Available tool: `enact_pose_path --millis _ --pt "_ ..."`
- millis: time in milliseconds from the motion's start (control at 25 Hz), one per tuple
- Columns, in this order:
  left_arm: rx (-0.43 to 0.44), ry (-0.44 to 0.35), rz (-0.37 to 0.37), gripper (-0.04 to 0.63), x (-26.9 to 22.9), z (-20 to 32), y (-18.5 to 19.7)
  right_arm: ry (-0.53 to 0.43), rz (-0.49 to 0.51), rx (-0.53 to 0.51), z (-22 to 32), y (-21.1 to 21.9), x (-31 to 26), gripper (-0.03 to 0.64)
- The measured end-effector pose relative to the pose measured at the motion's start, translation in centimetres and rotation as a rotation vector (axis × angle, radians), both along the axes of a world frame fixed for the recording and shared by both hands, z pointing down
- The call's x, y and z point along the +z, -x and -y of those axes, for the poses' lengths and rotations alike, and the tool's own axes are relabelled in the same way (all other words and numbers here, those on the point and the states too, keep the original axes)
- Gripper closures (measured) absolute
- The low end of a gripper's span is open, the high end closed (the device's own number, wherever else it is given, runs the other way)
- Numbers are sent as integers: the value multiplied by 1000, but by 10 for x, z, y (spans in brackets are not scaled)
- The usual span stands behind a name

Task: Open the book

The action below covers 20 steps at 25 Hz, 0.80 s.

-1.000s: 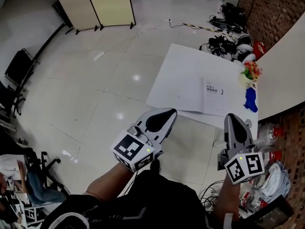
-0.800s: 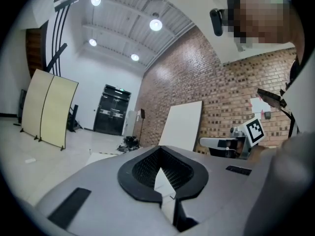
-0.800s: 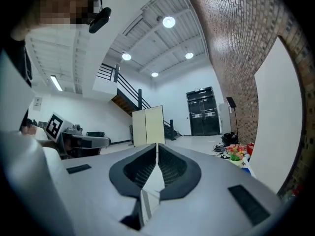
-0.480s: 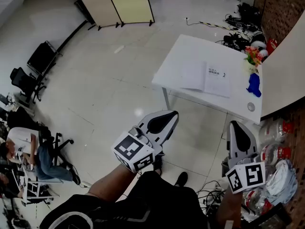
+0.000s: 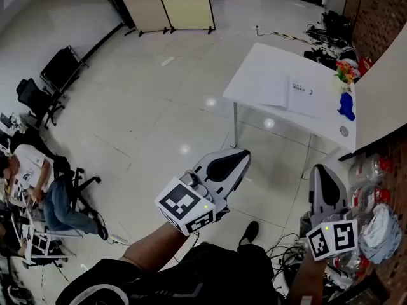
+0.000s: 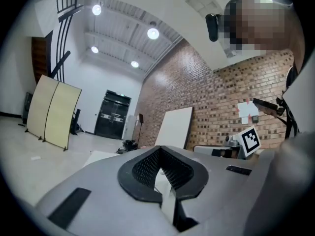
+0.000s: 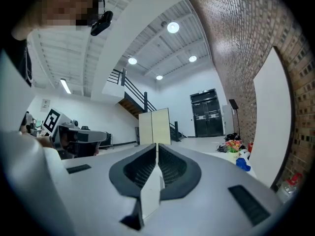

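Observation:
The book [image 5: 290,93] lies flat with white pages showing on the white table [image 5: 254,75], far off at the upper right of the head view. Both grippers hang over the floor, well short of the table. My left gripper [image 5: 239,155] is shut with nothing in it; in the left gripper view its jaws [image 6: 158,150] meet, aimed at a brick wall. My right gripper [image 5: 320,171] is likewise shut and holds nothing. The right gripper view shows its jaws [image 7: 157,145] closed together.
A flower pot [image 5: 344,73] and a blue object [image 5: 346,107] stand at the table's right end beside a leaning white board [image 5: 381,100]. A folding screen [image 5: 165,4] is at the back. A seated person [image 5: 38,183] and chairs are at left. Bottles [image 5: 374,170] and cables lie at right.
The table and book have slid from just ahead of the grippers to far up and right in the head view. Both grippers stay shut and hold nothing.

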State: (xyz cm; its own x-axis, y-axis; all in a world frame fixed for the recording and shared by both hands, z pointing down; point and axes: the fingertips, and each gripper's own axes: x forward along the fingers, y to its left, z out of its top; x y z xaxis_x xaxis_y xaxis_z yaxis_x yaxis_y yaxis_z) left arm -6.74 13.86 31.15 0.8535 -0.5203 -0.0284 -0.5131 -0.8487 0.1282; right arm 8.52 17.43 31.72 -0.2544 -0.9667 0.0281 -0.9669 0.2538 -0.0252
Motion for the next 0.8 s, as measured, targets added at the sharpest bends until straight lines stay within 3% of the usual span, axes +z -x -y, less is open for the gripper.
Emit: enact_pose_path --millis 240,360,520,800 --pt "42 29 -9 598 15 -59 94 16 22 86 -65 82 8 611" --pt "76 42 -17 600 14 -83 122 25 36 101 -96 119 6 611" --pt "116 24 -30 599 -3 -120 135 20 36 112 -136 145 -9 611" --pt "119 -4 -31 598 -19 -169 136 -8 6 105 -186 150 -30 611"
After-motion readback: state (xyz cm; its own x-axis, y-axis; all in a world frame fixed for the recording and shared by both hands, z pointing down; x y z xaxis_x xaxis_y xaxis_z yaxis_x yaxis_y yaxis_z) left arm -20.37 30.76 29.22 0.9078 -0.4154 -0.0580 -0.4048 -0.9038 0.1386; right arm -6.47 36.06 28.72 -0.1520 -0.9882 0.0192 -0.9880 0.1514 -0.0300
